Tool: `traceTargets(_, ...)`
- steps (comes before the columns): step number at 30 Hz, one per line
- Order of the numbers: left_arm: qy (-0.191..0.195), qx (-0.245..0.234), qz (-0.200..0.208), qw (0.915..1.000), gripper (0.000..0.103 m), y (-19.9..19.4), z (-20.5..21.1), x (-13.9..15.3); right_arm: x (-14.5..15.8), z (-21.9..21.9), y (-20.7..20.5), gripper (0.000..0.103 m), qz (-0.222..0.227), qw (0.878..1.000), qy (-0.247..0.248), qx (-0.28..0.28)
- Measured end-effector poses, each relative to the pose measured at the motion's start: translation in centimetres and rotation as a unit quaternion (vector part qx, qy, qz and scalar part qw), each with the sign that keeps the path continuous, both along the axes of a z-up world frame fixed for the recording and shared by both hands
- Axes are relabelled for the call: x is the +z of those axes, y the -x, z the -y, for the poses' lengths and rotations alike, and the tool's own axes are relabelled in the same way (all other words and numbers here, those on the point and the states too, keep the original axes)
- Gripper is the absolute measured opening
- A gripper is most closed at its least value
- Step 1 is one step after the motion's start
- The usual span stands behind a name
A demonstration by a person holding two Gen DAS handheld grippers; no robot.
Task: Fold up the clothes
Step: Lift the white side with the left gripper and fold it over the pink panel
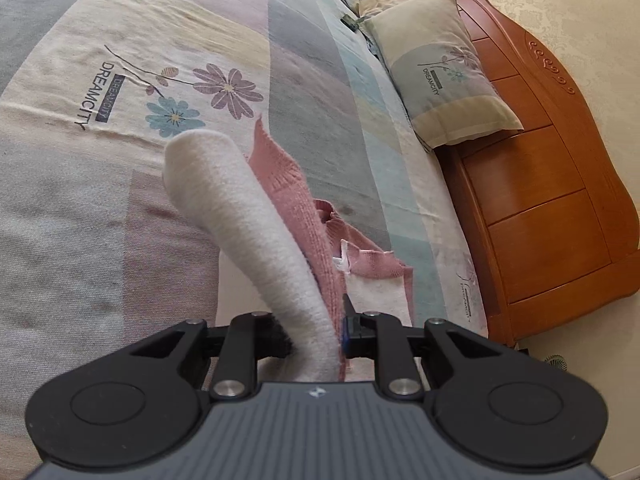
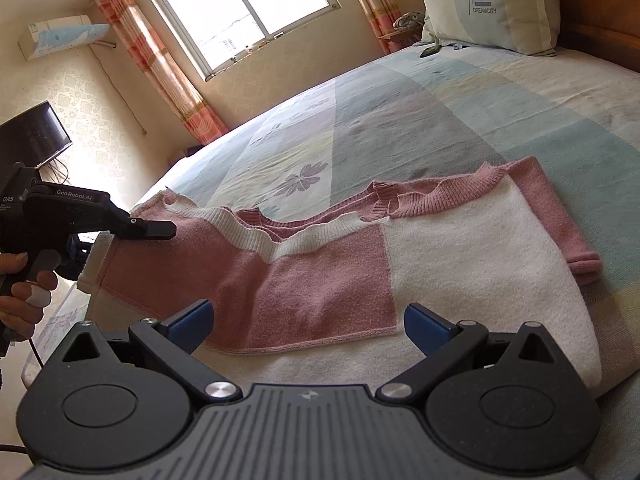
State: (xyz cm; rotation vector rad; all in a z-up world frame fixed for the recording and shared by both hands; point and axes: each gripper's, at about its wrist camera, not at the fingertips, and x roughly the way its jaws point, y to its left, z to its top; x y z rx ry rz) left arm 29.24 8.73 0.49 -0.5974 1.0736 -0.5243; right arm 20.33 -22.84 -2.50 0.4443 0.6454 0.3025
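The left gripper (image 1: 316, 336) clamps the pink-and-white knitted sweater's white sleeve (image 1: 248, 216); the right gripper (image 2: 308, 320) hovers with jaws apart; the floral bedsheet (image 1: 96, 92) reads "DREAMCITY".

- One sweater (image 2: 440, 248), pink and white
- Two tools: left tool (image 2: 160, 230), right tool (image 2: 308, 322)
- One bed (image 2: 460, 120)
- One pillow (image 2: 488, 4) (a second partly hidden in the left view)
- One window (image 2: 244, 12)

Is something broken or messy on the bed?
Yes. The pink and white sweater looks torn at the neckline: the ribbed edge is ragged and split, with loose threads. One sleeve is lifted off the bed, pinched in the left gripper. Nothing looks spilled.
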Motion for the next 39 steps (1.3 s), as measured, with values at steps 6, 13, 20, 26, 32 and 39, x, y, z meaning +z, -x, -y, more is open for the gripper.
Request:
traceTargets(6,0.013,-0.015,0.009,0.9998,0.02,-0.7,3.9,0.9,0.9,1.4,1.4,0.103,0.026,0.999,0.019,-0.006)
traceTargets(13,0.026,-0.033,0.017,0.999,0.02,-1.6,8.5,1.8,1.5,3.7,3.1,0.103,0.049,0.997,0.042,-0.036)
traceTargets(20,0.012,-0.056,0.004,0.9984,0.02,-2.8,13.6,1.0,3.2,5.4,4.6,0.103,0.072,0.995,0.051,-0.04)
traceTargets(26,-0.004,-0.078,-0.009,0.9969,0.02,-3.5,17.6,0.0,4.7,7.0,6.0,0.103,0.09,0.993,0.065,-0.046)
traceTargets(32,-0.026,-0.097,-0.025,0.9946,0.02,-4.1,21.1,-1.4,4.7,8.5,6.4,0.103,0.092,0.991,0.065,-0.065)
traceTargets(39,-0.048,-0.109,-0.054,0.9915,0.02,-4.9,23.9,-4.1,4.1,9.9,6.7,0.103,0.082,0.991,0.07,-0.084)
